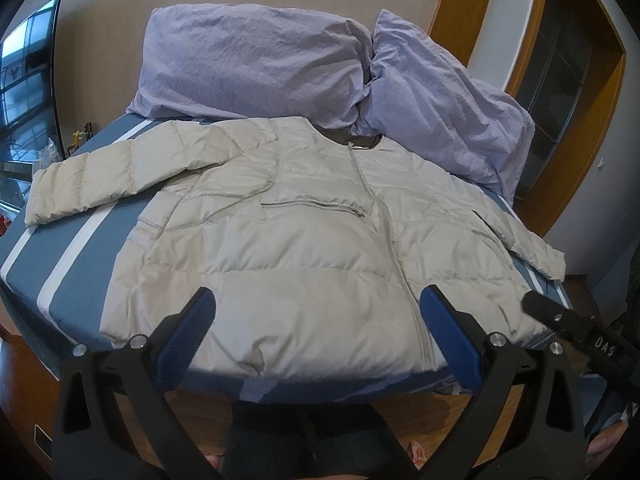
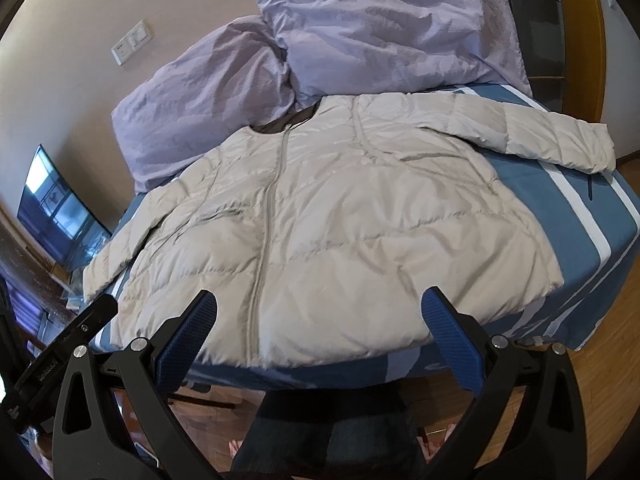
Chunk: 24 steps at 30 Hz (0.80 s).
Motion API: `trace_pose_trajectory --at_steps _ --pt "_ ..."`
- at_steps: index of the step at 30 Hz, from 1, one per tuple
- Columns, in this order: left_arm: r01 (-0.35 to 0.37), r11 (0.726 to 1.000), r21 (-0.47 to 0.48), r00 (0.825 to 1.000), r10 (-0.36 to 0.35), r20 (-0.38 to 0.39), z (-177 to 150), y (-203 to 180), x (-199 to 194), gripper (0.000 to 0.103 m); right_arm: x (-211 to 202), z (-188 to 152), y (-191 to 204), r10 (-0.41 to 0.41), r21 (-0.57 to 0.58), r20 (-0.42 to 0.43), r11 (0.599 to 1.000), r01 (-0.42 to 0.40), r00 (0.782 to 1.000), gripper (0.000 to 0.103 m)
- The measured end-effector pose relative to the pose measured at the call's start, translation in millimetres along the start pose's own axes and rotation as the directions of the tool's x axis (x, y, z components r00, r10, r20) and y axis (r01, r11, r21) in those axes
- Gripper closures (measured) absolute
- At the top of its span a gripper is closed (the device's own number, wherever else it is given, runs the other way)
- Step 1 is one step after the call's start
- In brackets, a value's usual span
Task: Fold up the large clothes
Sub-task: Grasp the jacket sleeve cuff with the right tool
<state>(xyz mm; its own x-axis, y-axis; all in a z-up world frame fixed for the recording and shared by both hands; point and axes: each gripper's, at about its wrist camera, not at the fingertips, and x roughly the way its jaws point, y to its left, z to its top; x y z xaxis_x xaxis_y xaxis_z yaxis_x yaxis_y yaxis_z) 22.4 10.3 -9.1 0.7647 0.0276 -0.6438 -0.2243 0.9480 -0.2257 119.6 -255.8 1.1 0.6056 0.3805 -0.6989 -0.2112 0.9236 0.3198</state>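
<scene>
A pale beige quilted down jacket (image 1: 288, 248) lies spread flat, front side up, on a bed (image 1: 76, 264) covered with a blue sheet that has white stripes. Its zip (image 1: 394, 236) runs closed down the middle from the dark-lined neck opening, and the hem reaches close to the near edge of the mattress. One sleeve (image 1: 92, 184) stretches out over the striped sheet toward the left of the left wrist view; the other sleeve (image 1: 528, 248) slants down toward the right edge of the bed. A zipped chest pocket (image 1: 316, 206) sits beside the main zip.

Two lilac pillows (image 1: 256, 60) lean against the wall at the head of the bed, touching each other, and the jacket's neck lies just below them.

The left tongs (image 1: 318, 308) hang above the hem with their blue-padded jaws spread wide, holding nothing. The right tongs (image 2: 318, 308) hover likewise over the hem, a little to the other side of the zip, also wide open and empty. In the left wrist view a black part of the right tongs shows at the right edge.

Below the mattress edge lie wooden floor boards (image 2: 600, 400) and a person's dark trouser legs (image 2: 340, 440). A dark screen (image 1: 28, 92) stands left of the bed, and a wall switch plate (image 2: 132, 42) sits above the pillows.
</scene>
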Motion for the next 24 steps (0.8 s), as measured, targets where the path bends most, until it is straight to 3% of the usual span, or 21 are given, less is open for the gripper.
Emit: trace_pose_trajectory --at_steps 9,14,19,24 --pt "-0.079 0.997 0.014 0.996 0.080 -0.037 31 10 52 0.002 23 40 -36 -0.092 0.058 0.028 0.994 0.090 0.995 0.001" --pt "-0.135 0.990 0.037 0.988 0.138 -0.063 50 13 88 0.002 38 74 -86 -0.168 0.149 0.033 0.976 0.161 0.985 0.001" --pt "-0.182 0.982 0.055 0.980 0.186 -0.070 68 17 118 0.002 54 109 -159 -0.294 0.272 0.000 0.920 0.283 0.956 0.001" --pt "-0.252 0.964 0.083 0.961 0.259 -0.097 72 21 149 0.002 59 138 -229 -0.430 0.363 -0.014 0.839 0.405 0.903 0.001"
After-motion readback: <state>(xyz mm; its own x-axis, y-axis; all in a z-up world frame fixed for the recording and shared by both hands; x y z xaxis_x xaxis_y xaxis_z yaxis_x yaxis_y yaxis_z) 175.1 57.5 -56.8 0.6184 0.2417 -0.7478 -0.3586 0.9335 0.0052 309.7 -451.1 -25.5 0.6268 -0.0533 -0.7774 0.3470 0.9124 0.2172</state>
